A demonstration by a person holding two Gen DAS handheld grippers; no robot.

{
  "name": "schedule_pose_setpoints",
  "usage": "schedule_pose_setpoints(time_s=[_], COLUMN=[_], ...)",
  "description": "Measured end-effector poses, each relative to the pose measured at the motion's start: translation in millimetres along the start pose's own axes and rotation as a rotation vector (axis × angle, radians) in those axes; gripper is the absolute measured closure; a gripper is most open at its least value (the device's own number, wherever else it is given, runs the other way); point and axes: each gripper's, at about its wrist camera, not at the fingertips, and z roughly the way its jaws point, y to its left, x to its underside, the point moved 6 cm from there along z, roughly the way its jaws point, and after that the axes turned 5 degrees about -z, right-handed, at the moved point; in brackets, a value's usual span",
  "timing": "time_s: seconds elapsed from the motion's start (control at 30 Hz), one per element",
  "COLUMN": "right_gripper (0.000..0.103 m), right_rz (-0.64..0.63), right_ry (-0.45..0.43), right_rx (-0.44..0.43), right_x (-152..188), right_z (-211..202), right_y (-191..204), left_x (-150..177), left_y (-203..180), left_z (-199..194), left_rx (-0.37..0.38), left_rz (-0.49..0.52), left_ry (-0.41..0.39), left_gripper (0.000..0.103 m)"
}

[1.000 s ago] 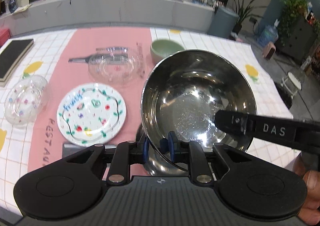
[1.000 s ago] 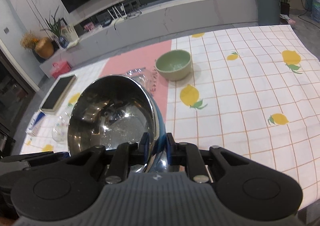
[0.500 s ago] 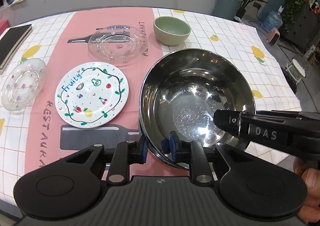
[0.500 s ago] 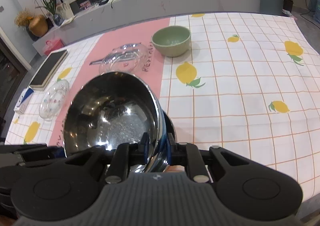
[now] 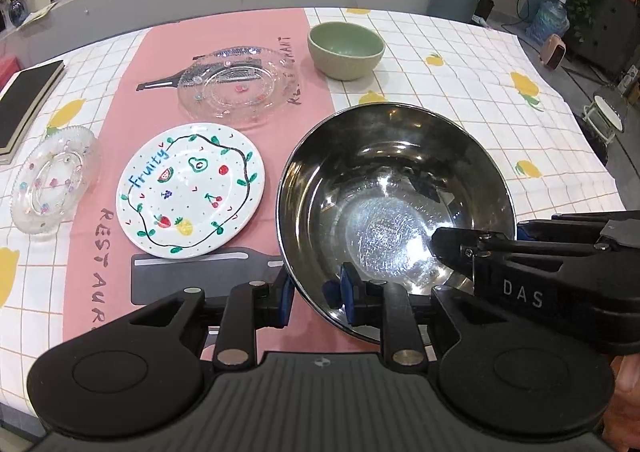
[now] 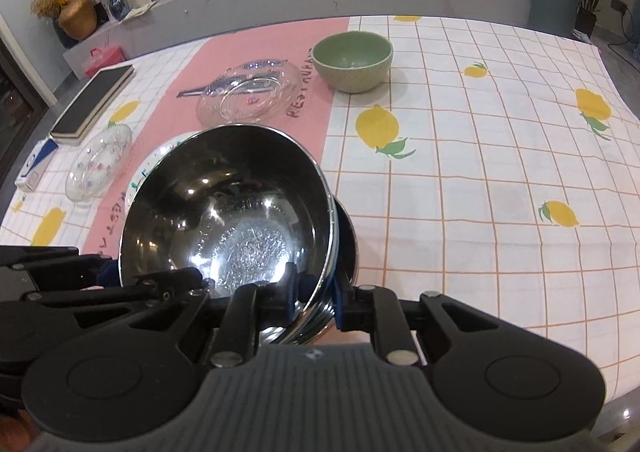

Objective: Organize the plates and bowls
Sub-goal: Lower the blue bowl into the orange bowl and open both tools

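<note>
Straddling the rim of the round stainless-steel bowl (image 5: 392, 180), the left gripper (image 5: 316, 290) has one blue pad inside the wall and one outside, clamped on the edge nearest it. The right gripper (image 6: 316, 296) bites the rim a quarter-turn round to the right, and its jaws are opening with the rim between them. The round stainless-steel bowl looks seated in a second steel bowl (image 6: 347, 232) of like size on the lemon-print checked tablecloth (image 6: 480, 172), near the table's front edge, just right of the white fruit-painted plate (image 5: 190, 190). Both hands are equally near, each with the rim dead ahead, so letting go probably means drawing each gripper straight back and up along its own fingers, not sideways.
</note>
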Motion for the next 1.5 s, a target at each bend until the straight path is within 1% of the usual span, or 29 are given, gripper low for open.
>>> schedule_pose_setpoints(time_s=[0.13, 0.2, 0.27, 0.33, 0.4, 0.6, 0.73, 0.77, 0.8, 0.87, 0.93, 0.97, 1.13, 1.27, 1.33, 1.37, 1.4, 1.43, 1.47, 1.5], right_gripper=[0.079, 0.073, 0.071, 0.071, 0.066, 0.066, 0.066, 0.066, 0.073, 0.089, 0.091, 0.096, 0.096, 0.086, 0.084, 0.079, 0.068, 0.065, 0.064, 0.063], right_rz=[-0.009, -0.022, -0.030, -0.039, -0.049, -0.042, -0.028, -0.018, -0.009, -0.001, 0.000, -0.002, 0.018, 0.012, 0.013, 0.016, 0.017, 0.015, 0.018, 0.027], right_ry=[-0.007, -0.021, -0.031, -0.038, -0.042, -0.057, -0.075, -0.080, -0.084, -0.084, -0.081, -0.073, -0.029, -0.012, -0.022, -0.037, -0.057, -0.081, -0.100, -0.118], right_rx=[0.007, 0.012, 0.020, 0.037, 0.071, 0.076, 0.081, 0.072, 0.066, 0.058, 0.059, 0.057, 0.049, 0.034, 0.032, 0.031, 0.032, 0.034, 0.032, 0.024], right_x=[0, 0, 1, 0, -1, -2, -5, -5, -6, -6, -5, -5, -2, -1, -2, -5, -8, -12, -16, -20], right_z=[-1, -3, -5, -6, -6, -10, -15, -17, -19, -21, -20, -18, -6, -4, -5, -8, -13, -19, -26, -31], right_y=[2, 4, 6, 5, 3, 0, -6, -8, -10, -14, -16, -16, -18, -15, -14, -15, -16, -17, -18, -19], left_x=[1, 1, 0, 0, 0, 0, 0, 0, 0, -1, -1, -1, -2, -2, -2, -3, -5, -8, -11, -14], left_y=[0, -1, -1, -1, 0, 0, 0, 0, 0, 0, 0, 0, 0, 0, 1, 2, 3, 3, 3, 3], left_z=[3, 4, 4, 5, 5, 5, 5, 5, 4, 4, 3, 3, 2, 2, 2, 0, -3, -9, -15, -21], left_rx=[-0.010, -0.014, -0.015, -0.015, -0.016, -0.014, -0.012, -0.011, -0.010, -0.007, -0.003, -0.002, 0.007, 0.012, 0.014, 0.012, 0.009, 0.002, -0.005, -0.004], left_rz=[0.006, 0.006, 0.005, 0.005, 0.006, 0.002, 0.001, 0.000, -0.001, -0.004, -0.006, -0.007, -0.013, -0.017, -0.023, -0.030, -0.033, -0.027, -0.019, -0.017], left_ry=[-0.001, -0.002, -0.001, 0.000, -0.001, -0.003, -0.001, -0.003, -0.005, -0.008, -0.010, -0.011, -0.015, -0.014, -0.014, -0.020, -0.038, -0.062, -0.087, -0.110], left_gripper=[0.076, 0.076, 0.076, 0.076, 0.076, 0.076, 0.073, 0.073, 0.073, 0.072, 0.072, 0.072, 0.072, 0.069, 0.068, 0.068, 0.068, 0.068, 0.066, 0.062])
